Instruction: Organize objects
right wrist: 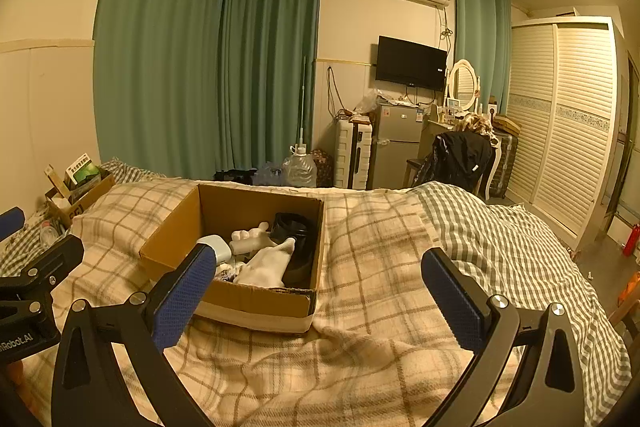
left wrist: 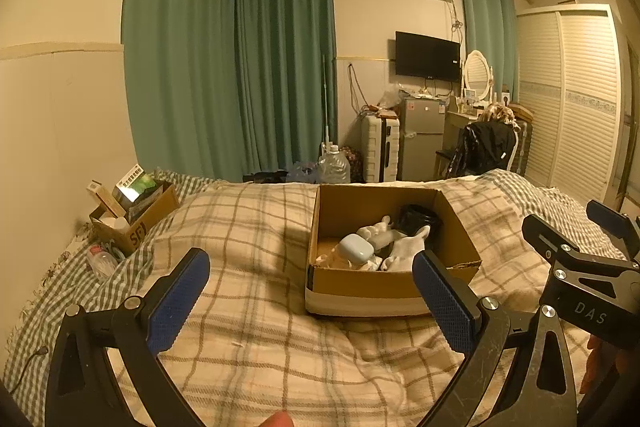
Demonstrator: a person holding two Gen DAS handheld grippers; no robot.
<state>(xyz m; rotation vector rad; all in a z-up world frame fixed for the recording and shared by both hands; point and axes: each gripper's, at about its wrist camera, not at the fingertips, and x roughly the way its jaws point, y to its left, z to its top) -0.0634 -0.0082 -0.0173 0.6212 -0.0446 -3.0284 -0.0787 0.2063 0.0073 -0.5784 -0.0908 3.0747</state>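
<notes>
An open cardboard box (left wrist: 340, 287) (right wrist: 256, 303) sits on the plaid blanket (left wrist: 248, 227) (right wrist: 368, 267) on the bed. It holds white socks (left wrist: 404, 247) (right wrist: 268, 263), a pale blue case (left wrist: 358, 247) (right wrist: 218, 245) and a black round item (left wrist: 418, 219) (right wrist: 294, 225). My left gripper (left wrist: 310, 301) is open and empty, held above the blanket just in front of the box. My right gripper (right wrist: 320, 301) is open and empty to the right of the left one; it shows at the right edge of the left wrist view (left wrist: 580, 239).
A smaller cardboard box (left wrist: 132, 215) (right wrist: 76, 191) with packets stands at the far left of the bed, with a small plastic bottle (left wrist: 100, 261) beside it. A checked green sheet (right wrist: 500, 247) covers the bed's right side. A water jug (left wrist: 334, 165), fridge (left wrist: 422, 139) and chair (right wrist: 460, 155) stand beyond.
</notes>
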